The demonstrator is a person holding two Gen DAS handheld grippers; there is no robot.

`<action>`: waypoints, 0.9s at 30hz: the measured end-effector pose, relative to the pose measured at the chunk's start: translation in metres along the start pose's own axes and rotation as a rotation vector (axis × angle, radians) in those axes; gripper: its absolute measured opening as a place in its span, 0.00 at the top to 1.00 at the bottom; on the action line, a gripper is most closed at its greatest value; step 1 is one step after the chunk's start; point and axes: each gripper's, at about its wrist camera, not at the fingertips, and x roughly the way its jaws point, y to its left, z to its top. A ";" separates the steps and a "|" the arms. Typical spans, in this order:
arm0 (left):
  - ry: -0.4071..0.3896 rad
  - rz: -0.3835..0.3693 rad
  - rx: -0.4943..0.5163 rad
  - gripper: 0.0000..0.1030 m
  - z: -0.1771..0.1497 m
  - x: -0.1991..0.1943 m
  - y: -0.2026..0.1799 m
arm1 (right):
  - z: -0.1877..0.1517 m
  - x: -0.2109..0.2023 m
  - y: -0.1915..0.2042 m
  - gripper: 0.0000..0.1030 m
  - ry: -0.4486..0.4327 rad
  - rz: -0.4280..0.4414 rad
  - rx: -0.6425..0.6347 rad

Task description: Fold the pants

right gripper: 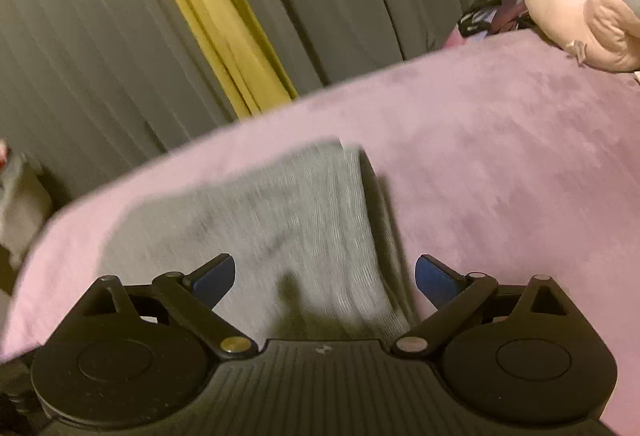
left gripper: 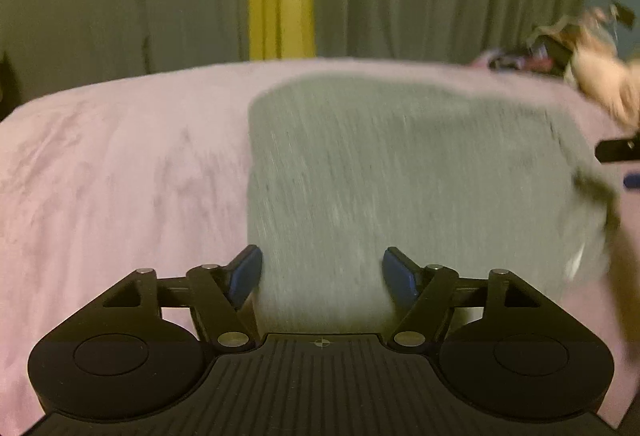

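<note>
Pants (left gripper: 400, 176), grey knit, lie folded flat on pink blanket (left gripper: 120, 176), 12 o'clock of both grippers. Left gripper (left gripper: 322, 276) and right gripper (right gripper: 325, 276) gape wide, empty. Likely soft, light, floppy; pinch the 3 o'clock folded edge.

Grey ribbed pants (left gripper: 400, 164) lie on a pink bed (left gripper: 120, 164). Curtains (right gripper: 80, 36) are grey, one (right gripper: 216, 16) yellow. The plush (right gripper: 580, 16) is pink.
</note>
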 end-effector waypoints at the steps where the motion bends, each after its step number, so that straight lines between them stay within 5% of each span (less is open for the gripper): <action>1: 0.000 0.016 0.030 0.24 -0.007 0.002 -0.002 | -0.008 0.005 0.000 0.06 0.026 -0.033 -0.035; 5: -0.015 0.090 0.035 0.22 -0.022 -0.002 0.004 | -0.030 0.014 -0.002 0.04 0.078 -0.128 -0.132; 12: 0.008 0.026 -0.206 0.23 -0.023 -0.020 0.024 | -0.044 0.000 0.008 0.04 0.023 -0.119 -0.163; 27: 0.030 0.033 -0.155 0.18 -0.027 -0.022 -0.005 | -0.060 0.006 0.021 0.04 0.034 -0.178 -0.226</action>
